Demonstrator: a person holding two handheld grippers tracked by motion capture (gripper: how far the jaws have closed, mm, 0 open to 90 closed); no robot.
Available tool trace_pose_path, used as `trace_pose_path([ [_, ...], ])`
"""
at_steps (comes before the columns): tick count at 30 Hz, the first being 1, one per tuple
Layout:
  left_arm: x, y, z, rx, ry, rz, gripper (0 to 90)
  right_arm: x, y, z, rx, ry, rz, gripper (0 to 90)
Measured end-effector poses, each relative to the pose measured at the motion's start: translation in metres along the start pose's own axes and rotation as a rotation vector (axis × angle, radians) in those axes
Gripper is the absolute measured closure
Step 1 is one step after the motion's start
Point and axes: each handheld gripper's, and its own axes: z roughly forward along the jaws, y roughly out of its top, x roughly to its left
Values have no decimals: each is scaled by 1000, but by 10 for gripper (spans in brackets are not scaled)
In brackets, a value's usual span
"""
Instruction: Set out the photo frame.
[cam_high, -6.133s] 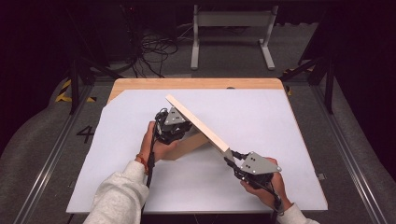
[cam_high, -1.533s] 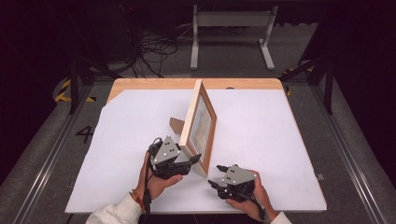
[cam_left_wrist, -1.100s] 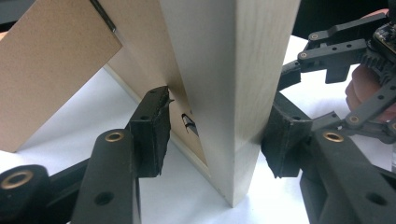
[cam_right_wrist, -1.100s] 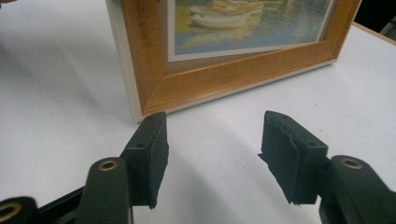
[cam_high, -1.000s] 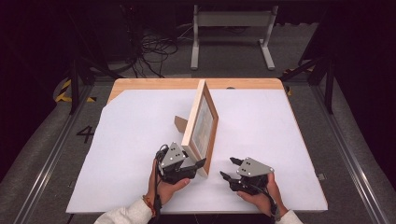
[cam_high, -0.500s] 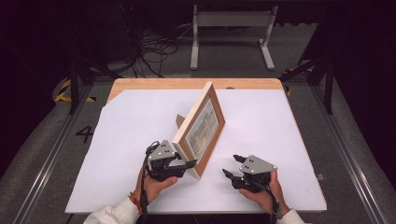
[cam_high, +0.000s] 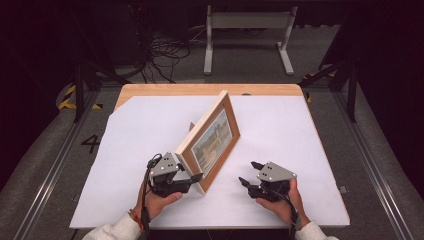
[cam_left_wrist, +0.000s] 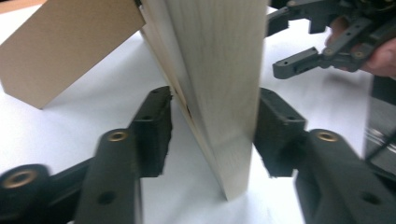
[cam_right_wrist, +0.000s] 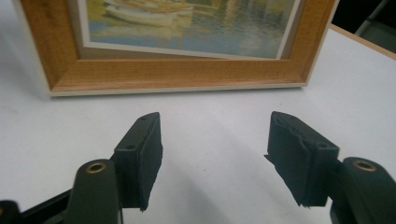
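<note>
A wood-framed picture of boats (cam_high: 214, 141) stands upright on the white table (cam_high: 295, 125), propped on its brown cardboard easel back (cam_left_wrist: 70, 42). My left gripper (cam_high: 196, 180) is shut on the frame's near corner, with one jaw on the back and one on the front of the pale side edge (cam_left_wrist: 219, 70). My right gripper (cam_high: 247, 172) is to the right of the frame, a short way off, open with nothing between its jaws. In the right gripper view the gripper (cam_right_wrist: 215, 144) faces the frame's lower rail (cam_right_wrist: 177, 74). It also appears beyond the frame, (cam_left_wrist: 279, 44), in the left gripper view.
The white sheet leaves a strip of wooden tabletop (cam_high: 210, 89) bare at the far edge. Behind the table a grey metal stand (cam_high: 247, 30) and loose cables (cam_high: 167, 47) are on the dark floor. Rails run along both sides.
The frame went from leaning flat to standing, then swung so that its picture faces right and toward me. My left gripper stayed at its near corner. The right gripper let go and drew back.
</note>
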Motion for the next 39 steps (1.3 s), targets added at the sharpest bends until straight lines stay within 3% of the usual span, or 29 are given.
trace_pose_path([
  [5,-1,-1,9,-35,21,-10,484,-4,-2,2,9,-6,7,356],
  [9,2,-2,10,-54,-18,-7,561,-7,-3,0,8,-10,12,356],
  [11,4,-1,8,-39,-23,-6,569,-7,-3,0,6,-8,16,356],
  [14,13,-2,5,-23,-62,-29,608,-7,-3,0,6,-7,12,355],
  [23,21,-1,-4,25,-135,-10,651,-12,-2,-1,2,-19,23,353],
  [31,27,-2,-13,72,-207,9,658,-25,5,0,-4,-29,40,336],
  [35,28,-2,-15,74,-200,27,656,-34,11,3,-13,-27,51,319],
  [39,21,-1,-17,79,-129,74,606,-47,19,14,-16,-15,67,284],
])
